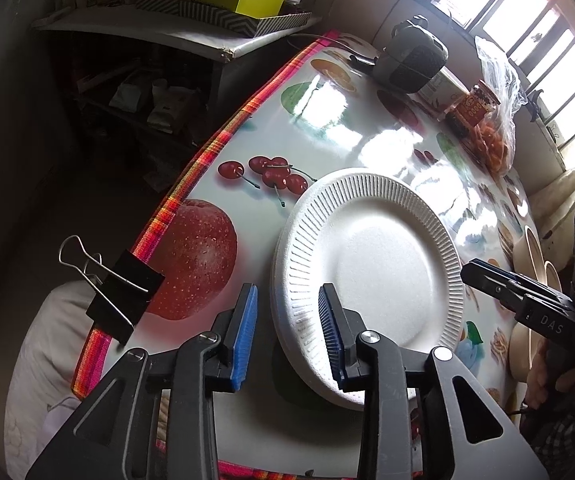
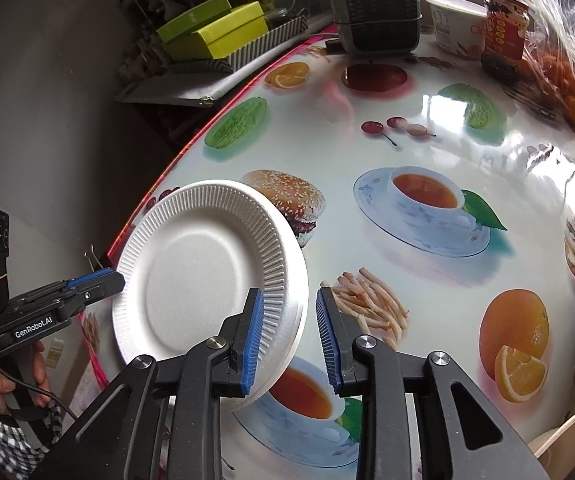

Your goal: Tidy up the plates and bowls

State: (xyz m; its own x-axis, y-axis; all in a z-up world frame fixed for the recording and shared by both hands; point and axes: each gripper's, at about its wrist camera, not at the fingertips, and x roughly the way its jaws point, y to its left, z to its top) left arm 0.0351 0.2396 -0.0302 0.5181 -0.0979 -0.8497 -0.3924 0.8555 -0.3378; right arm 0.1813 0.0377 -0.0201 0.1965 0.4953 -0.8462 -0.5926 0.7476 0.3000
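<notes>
The white plate is lying with its rim between the spread fingers of both the left gripper and right gripper, neither pinching it.

A stack of white foam plates lies on the desk, whose glossy cloth is printed with an apple, cherries and other food. The left gripper reaches over the near rim of the stack: its jaws stand apart, one blue pad outside the rim, the other over the ribbed edge, neither pressing. At the right edge the right gripper points at the far rim. A black binder clip grips the cloth's striped border. Beige bowls sit at far right.
</notes>
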